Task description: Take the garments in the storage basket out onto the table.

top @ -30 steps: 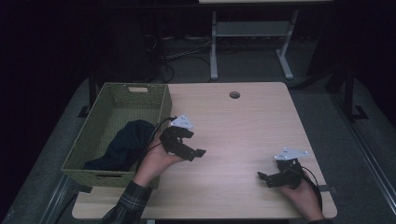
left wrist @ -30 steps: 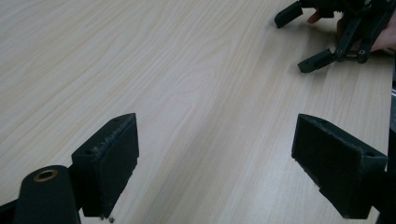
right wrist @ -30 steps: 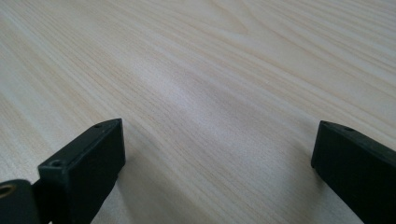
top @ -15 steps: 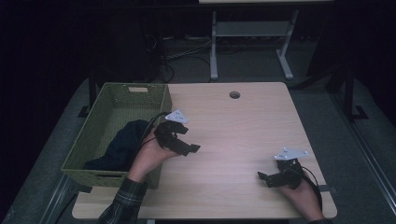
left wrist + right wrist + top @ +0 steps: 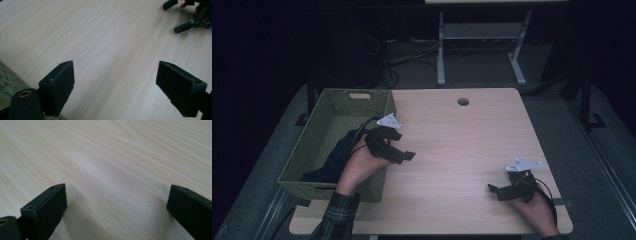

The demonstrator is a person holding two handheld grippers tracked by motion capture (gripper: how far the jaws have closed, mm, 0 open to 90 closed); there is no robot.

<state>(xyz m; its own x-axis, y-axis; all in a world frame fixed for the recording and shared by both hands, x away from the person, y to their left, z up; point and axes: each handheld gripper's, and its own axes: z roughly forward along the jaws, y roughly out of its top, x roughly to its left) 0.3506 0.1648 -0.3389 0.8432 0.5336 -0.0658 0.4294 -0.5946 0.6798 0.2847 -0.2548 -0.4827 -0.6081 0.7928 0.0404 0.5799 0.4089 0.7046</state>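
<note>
My left gripper [image 5: 404,153] hangs just above the pale wooden table [image 5: 462,135], beside the right wall of a green woven basket [image 5: 324,107]. In the left gripper view its jaws [image 5: 116,67] stand wide open over bare wood with nothing between them. A dark cloth [image 5: 336,159] lies inside the basket, partly hidden by the left hand. My right gripper [image 5: 495,189] rests low near the table's front right corner, and its own view shows it open [image 5: 117,188] with only wood grain between the jaws. The right gripper [image 5: 191,21] also appears far off in the left gripper view.
A round cable hole [image 5: 463,101] sits in the table near its far edge. Beyond the table stand a white metal frame [image 5: 482,35] and cables on a dark floor. The basket's rim [image 5: 7,85] shows at the lower left of the left gripper view.
My left gripper has drifted a little left and away, toward the basket's wall, still open. The right gripper has stayed in place.
</note>
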